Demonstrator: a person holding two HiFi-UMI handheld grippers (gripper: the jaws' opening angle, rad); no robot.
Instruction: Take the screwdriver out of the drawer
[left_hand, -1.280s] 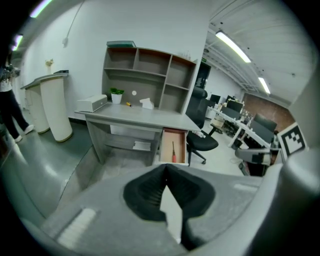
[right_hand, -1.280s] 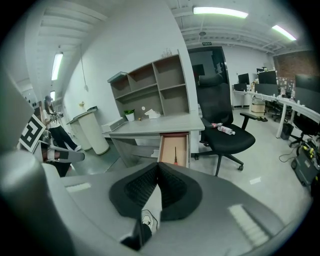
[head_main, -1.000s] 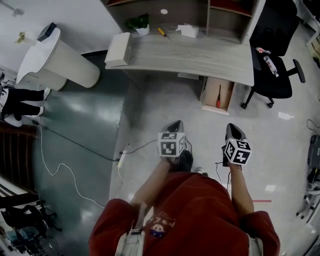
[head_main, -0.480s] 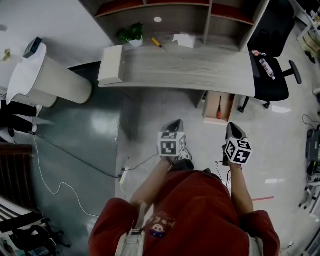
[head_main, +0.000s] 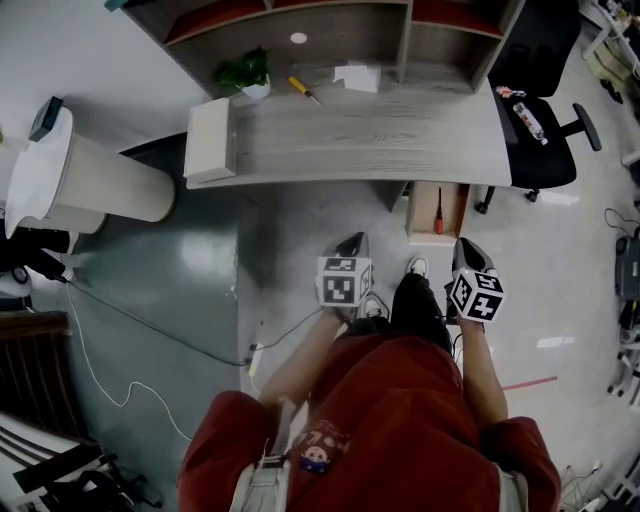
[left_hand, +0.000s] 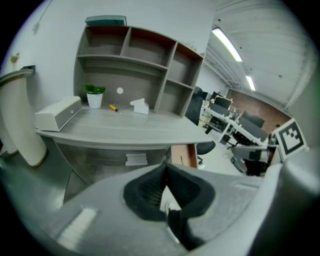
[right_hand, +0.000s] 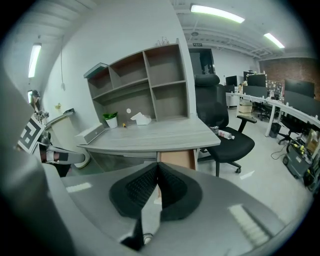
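Note:
The open wooden drawer (head_main: 453, 192) juts out under the grey desk (head_main: 380, 130), near its right end. A red-handled screwdriver (head_main: 438, 208) lies inside it. In the gripper views the drawer (left_hand: 182, 155) (right_hand: 176, 158) shows just beyond the jaw tips. My left gripper (head_main: 352, 241) and right gripper (head_main: 465, 246) hang over the floor short of the desk, both shut with nothing in them. The left gripper (left_hand: 165, 165) and the right gripper (right_hand: 158, 164) show their pads pressed together. A second screwdriver with a yellow handle (head_main: 302, 90) lies on the desktop.
A black office chair (head_main: 541, 150) with a bottle (head_main: 527, 117) on its seat stands right of the drawer. On the desk are a white box (head_main: 208, 140), a potted plant (head_main: 246, 72) and folded paper (head_main: 357, 77). A white bin (head_main: 85, 180) and a floor cable (head_main: 150, 335) lie left.
The person has walked toward the desk, so the desk and drawer sit closer to both grippers. A leg has stepped forward between the two grippers. Both stay shut.

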